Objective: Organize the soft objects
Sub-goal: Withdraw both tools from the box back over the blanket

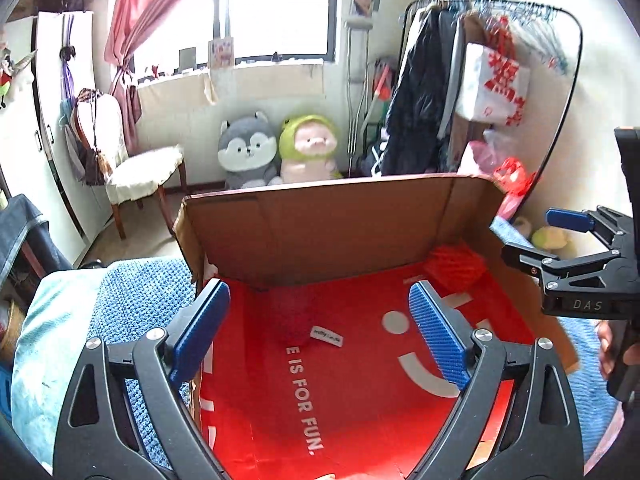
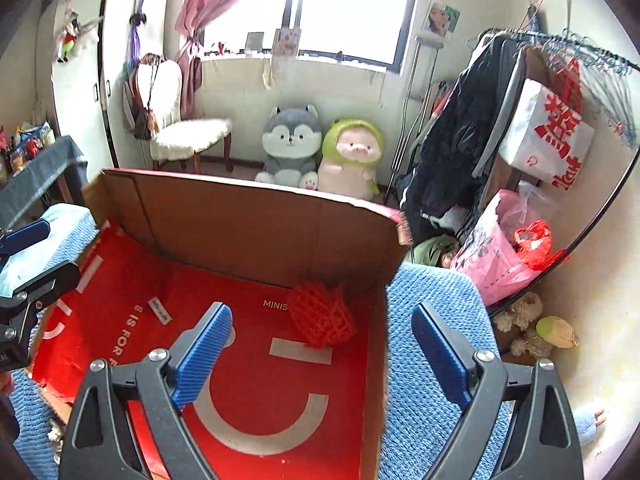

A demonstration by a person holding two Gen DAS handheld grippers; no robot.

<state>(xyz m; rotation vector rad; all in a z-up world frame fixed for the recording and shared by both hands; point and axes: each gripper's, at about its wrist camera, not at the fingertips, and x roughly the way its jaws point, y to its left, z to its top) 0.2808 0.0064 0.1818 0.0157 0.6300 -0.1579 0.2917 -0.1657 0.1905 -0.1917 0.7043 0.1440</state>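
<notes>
Red plush (image 1: 290, 320) with white tag on box (image 1: 340, 216) floor, red mesh ball (image 2: 322, 316) in far right corner

Right gripper (image 2: 320, 356) spread wide, nothing between the blue pads (image 2: 202, 356), above the cardboard box (image 2: 256, 216). Red lattice ball (image 2: 322, 316) resting near the box's far right corner, apart from the gripper. Box sitting on a blue knitted blanket (image 2: 432, 344).

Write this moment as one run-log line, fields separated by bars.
left hand-held gripper: open, empty | right hand-held gripper: open, empty | box: red plush, red mesh ball inside
</notes>
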